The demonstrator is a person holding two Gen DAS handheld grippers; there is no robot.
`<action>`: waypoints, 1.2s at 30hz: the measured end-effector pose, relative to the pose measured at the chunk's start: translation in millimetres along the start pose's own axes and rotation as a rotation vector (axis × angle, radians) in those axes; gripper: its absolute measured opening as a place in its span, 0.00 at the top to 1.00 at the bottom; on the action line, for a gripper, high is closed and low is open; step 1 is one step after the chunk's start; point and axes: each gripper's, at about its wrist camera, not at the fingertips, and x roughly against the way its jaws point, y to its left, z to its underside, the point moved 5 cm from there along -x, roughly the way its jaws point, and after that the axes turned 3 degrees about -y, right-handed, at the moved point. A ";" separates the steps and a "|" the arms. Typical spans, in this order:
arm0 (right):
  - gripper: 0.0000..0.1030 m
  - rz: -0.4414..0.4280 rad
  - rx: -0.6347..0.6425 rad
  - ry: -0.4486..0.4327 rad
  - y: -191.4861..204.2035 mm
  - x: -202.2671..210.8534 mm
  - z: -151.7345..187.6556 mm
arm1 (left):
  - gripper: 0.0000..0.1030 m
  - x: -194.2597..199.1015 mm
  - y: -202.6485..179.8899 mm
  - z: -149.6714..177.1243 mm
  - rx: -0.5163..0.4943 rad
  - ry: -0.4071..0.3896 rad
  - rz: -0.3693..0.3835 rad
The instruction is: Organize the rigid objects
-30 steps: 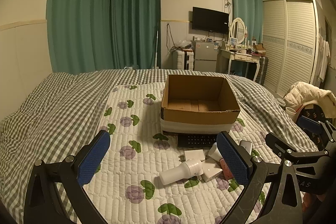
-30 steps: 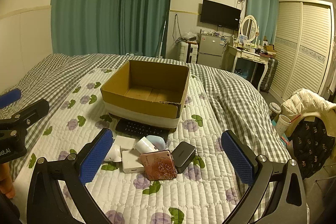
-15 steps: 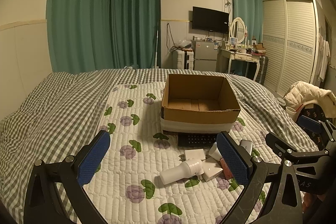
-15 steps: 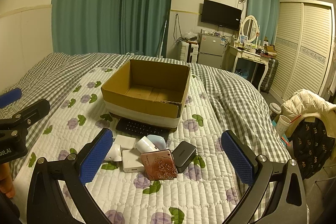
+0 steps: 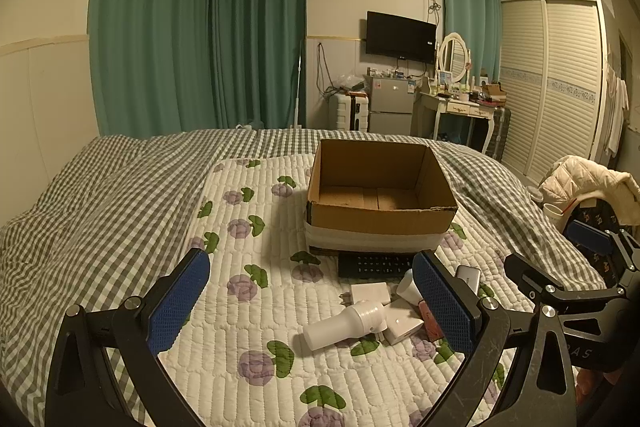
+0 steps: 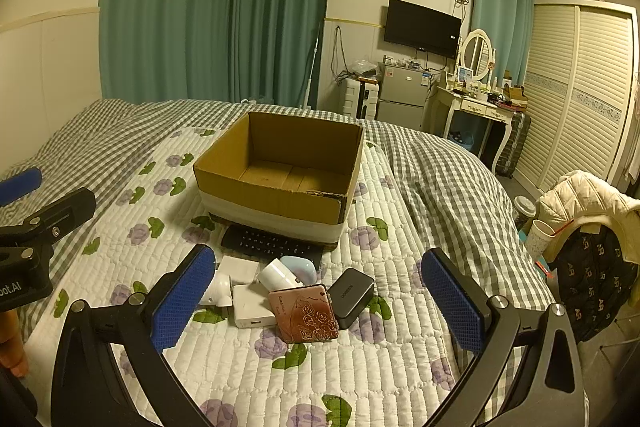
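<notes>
An open, empty cardboard box [image 5: 380, 187] [image 6: 280, 167] stands on the quilted bed. In front of it lies a black remote [image 5: 374, 264] [image 6: 272, 245]. Nearer lies a pile: a white bottle-shaped device [image 5: 344, 325] [image 6: 218, 293], white adapters [image 5: 370, 293] [image 6: 252, 311], a white cylinder [image 6: 278, 273], a pink rose-patterned case [image 6: 304, 313] and a black UGREEN box [image 6: 352, 291]. My left gripper [image 5: 310, 303] is open above the bed near the pile. My right gripper [image 6: 324, 301] is open, with the pile between its fingers' line of sight.
A grey checked duvet [image 6: 440, 163] covers the bed around the floral quilt [image 5: 248, 227]. A chair with a cream jacket [image 6: 580, 195] and a paper cup [image 6: 540, 239] stands at the right. A dresser, a fridge and a wardrobe stand beyond the bed.
The right wrist view has shifted very slightly; both grippers stay open and nothing on the bed has moved.
</notes>
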 end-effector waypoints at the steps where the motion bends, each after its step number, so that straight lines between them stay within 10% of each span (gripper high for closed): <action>1: 0.00 0.000 0.000 0.000 0.0 0.0 -0.1 | 0.00 0.2 -0.5 0.7 0.000 0.000 0.000; 36: 0.00 0.011 0.035 0.085 1.5 -27.0 18.4 | 0.01 -38.6 0.6 17.5 -0.055 0.087 0.013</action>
